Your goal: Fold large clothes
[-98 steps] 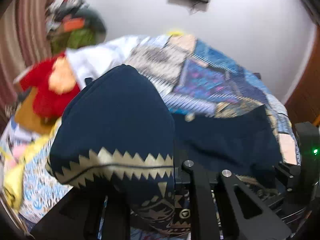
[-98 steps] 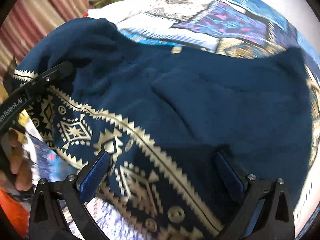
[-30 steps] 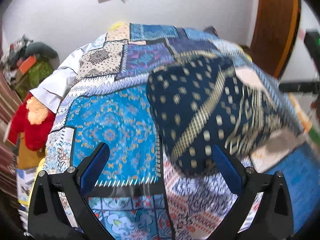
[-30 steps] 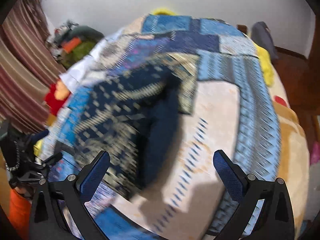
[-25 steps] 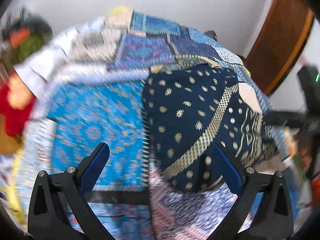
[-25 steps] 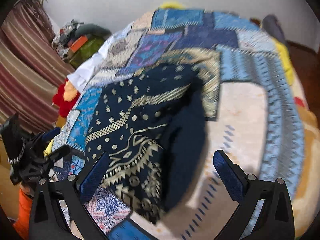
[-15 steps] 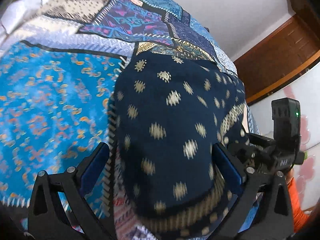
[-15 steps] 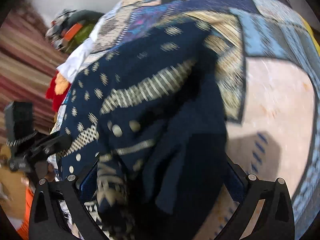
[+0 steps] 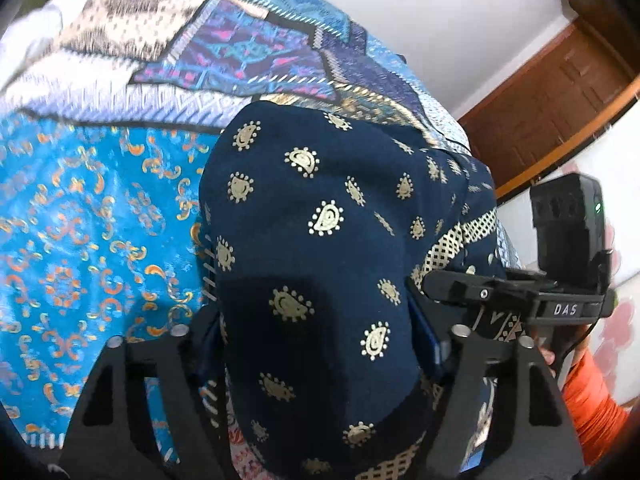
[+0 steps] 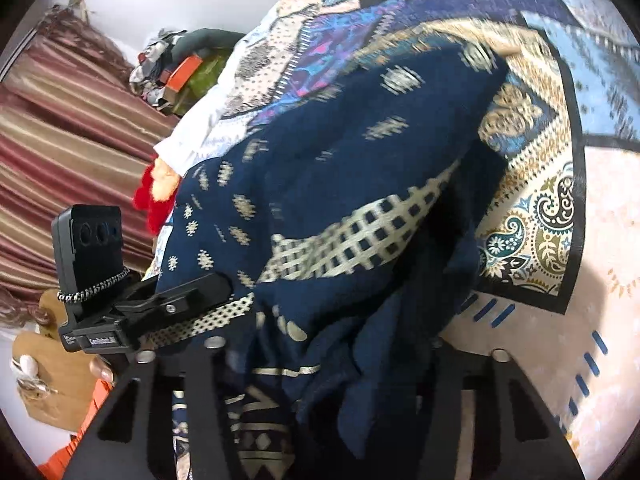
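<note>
While the patchwork bedspread [image 9: 100, 216] covers the whole bed, a navy garment [image 9: 316, 248] printed with gold motifs lies bunched on top of it, toward the near edge. Both grippers have a bite of it: the left gripper [image 9: 320, 332] has its fingers drawn in against a thick fold, and the right gripper [image 10: 332, 360] is clamped into the crumpled plain-navy side. A red soft toy [image 10: 154, 196] sits beside the bed.
</note>
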Demonstrator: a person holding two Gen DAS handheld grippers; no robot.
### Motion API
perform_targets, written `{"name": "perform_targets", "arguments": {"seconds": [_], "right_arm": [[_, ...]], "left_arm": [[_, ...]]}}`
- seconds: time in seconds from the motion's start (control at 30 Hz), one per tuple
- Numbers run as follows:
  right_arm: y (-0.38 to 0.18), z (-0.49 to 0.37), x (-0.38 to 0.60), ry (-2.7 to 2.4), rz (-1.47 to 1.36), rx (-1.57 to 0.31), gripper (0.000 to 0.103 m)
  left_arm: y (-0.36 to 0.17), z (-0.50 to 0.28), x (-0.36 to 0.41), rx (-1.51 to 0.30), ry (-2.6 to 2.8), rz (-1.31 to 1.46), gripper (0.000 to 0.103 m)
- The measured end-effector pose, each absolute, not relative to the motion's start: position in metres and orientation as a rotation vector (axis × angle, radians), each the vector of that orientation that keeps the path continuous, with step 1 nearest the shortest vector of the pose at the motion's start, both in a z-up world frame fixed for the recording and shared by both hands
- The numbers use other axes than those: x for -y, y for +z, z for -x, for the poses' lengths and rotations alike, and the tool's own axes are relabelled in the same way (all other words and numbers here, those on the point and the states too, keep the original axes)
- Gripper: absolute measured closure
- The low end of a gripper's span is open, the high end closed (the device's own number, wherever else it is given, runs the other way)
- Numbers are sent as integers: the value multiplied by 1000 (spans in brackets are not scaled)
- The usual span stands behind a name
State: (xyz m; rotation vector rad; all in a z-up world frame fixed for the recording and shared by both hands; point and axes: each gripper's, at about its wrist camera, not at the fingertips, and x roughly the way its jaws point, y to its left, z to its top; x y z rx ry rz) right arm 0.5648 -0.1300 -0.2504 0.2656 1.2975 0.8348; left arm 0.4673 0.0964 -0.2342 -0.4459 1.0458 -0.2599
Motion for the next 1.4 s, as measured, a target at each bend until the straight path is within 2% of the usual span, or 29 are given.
{"name": "perform_targets", "arguments": {"seconds": [0.13,0.4,0.67,0.87,1.17,1.23,1.3,1.4], "right_arm": [[-219,-548,122,845,-228,-1255,66],[-158,-505,104,889,-200,-1168,67],[-132,-462,59,931,-181,-1144,67],[-157,-436,20,951,-180,-1214,67],[-248,-421,-41,938,-67,-1414,66],[-259,-420,-49,922,6,-1396,58],[-263,-422,-48,920,2,-1397,53],[-256,-429,-38,919,7,-1415,52]], "left_arm": [[-202,-449,-95,-1011,-264,404,39],[-145,-400,-116,-933,-236,360,39],[-130,-350,-157,-916,-186,366,39],[-158,-323,-190,-976,-138,409,39],[-261,-306,-232,-1141,-92,592,36],[-265,-305,-235,-1114,-106,599,32],[-262,-301,-230,-1109,-93,567,28],[-244,-293,-216,-1101,-35,435,24]]}}
